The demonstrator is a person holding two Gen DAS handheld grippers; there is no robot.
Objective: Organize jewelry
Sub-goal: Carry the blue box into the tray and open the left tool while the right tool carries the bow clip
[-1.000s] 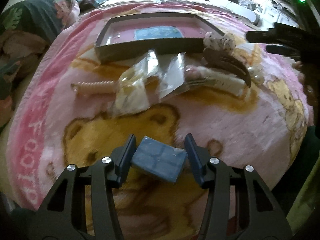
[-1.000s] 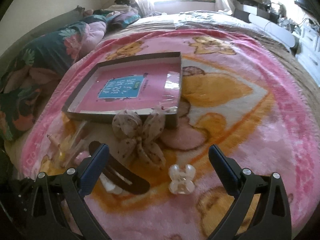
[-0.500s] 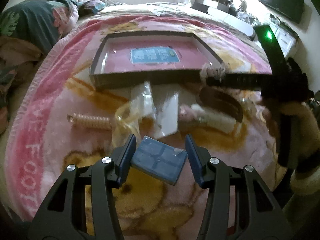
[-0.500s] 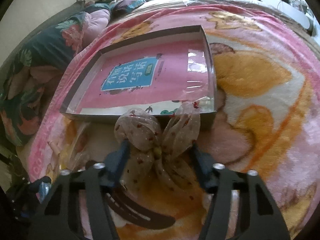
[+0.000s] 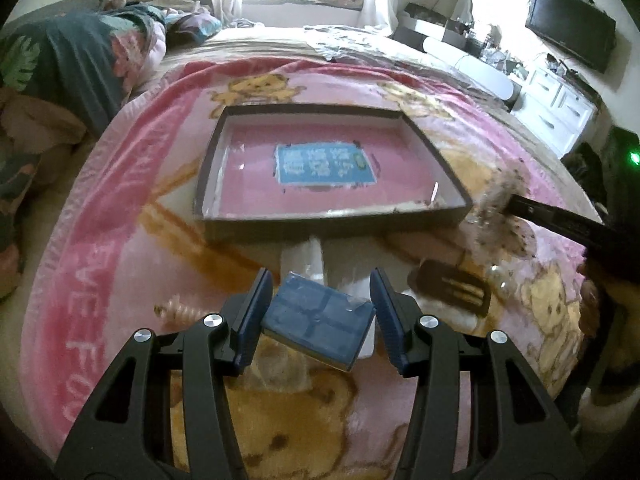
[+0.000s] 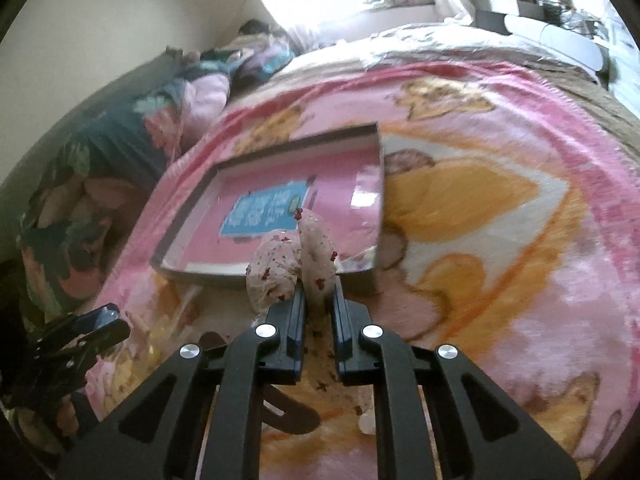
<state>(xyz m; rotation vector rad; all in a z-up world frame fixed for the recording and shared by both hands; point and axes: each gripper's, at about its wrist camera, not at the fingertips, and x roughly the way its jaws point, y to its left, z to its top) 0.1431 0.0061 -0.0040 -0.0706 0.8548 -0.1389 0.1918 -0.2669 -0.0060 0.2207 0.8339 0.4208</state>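
Note:
A shallow dark-rimmed box (image 5: 332, 222) with a pink lining lies on the pink bear blanket; it also shows in the right wrist view (image 6: 280, 200). My left gripper (image 5: 320, 308) is shut on a small blue case (image 5: 318, 322) and holds it above the blanket, in front of the box. My right gripper (image 6: 318, 300) is shut on a cream speckled fabric bow (image 6: 292, 258), lifted at the box's near right corner. The bow also shows in the left wrist view (image 5: 500, 208). A dark brown hair clip (image 5: 452, 286) lies on the blanket right of my left gripper.
A beige spiral hair tie (image 5: 180, 308) and clear plastic packets (image 5: 308, 264) lie near the left gripper. Floral bedding (image 5: 60, 68) is piled at the left. White drawers (image 5: 556, 108) and a TV (image 5: 570, 42) stand at the right.
My right gripper closed on the fabric bow and lifted it off the blanket toward the box. My left gripper moved forward toward the box with the blue case.

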